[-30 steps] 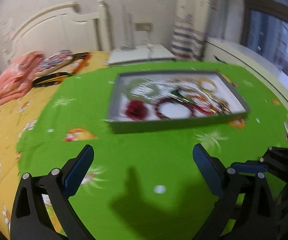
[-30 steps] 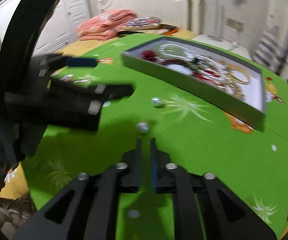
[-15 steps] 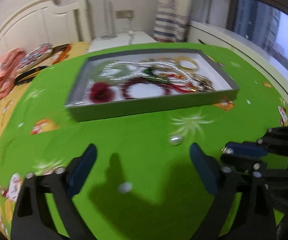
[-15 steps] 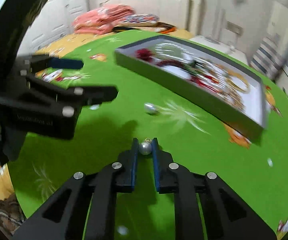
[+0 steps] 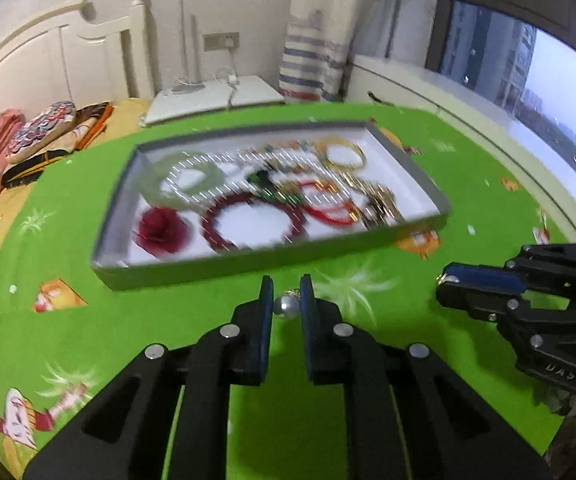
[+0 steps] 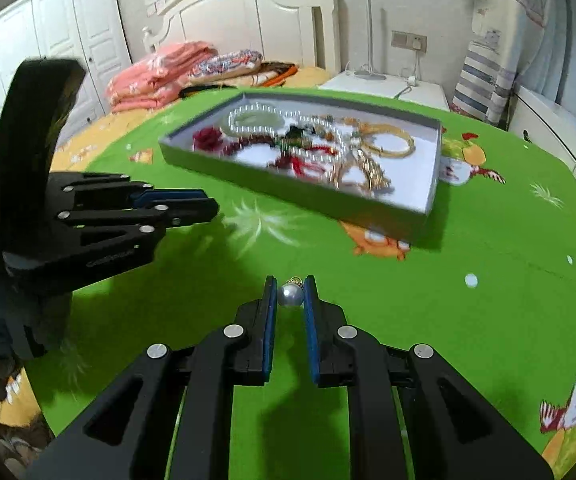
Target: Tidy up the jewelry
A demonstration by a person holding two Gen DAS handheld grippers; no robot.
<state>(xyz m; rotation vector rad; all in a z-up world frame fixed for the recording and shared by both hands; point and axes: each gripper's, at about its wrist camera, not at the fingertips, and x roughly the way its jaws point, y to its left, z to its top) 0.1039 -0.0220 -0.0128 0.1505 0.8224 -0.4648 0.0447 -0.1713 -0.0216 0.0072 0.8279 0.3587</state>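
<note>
Pearl earring [image 6: 291, 295] pinched in right gripper [image 6: 290, 294]

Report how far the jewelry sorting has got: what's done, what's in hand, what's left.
Done: bracelets, bead strands and a red flower piece already lie in the shallow grey tray. In hand: the left gripper, its jaws just closed, pinches one silvery pearl earring; the right gripper pinches the other pearl earring. Left: carrying both to the tray; neither is in it yet.
</note>
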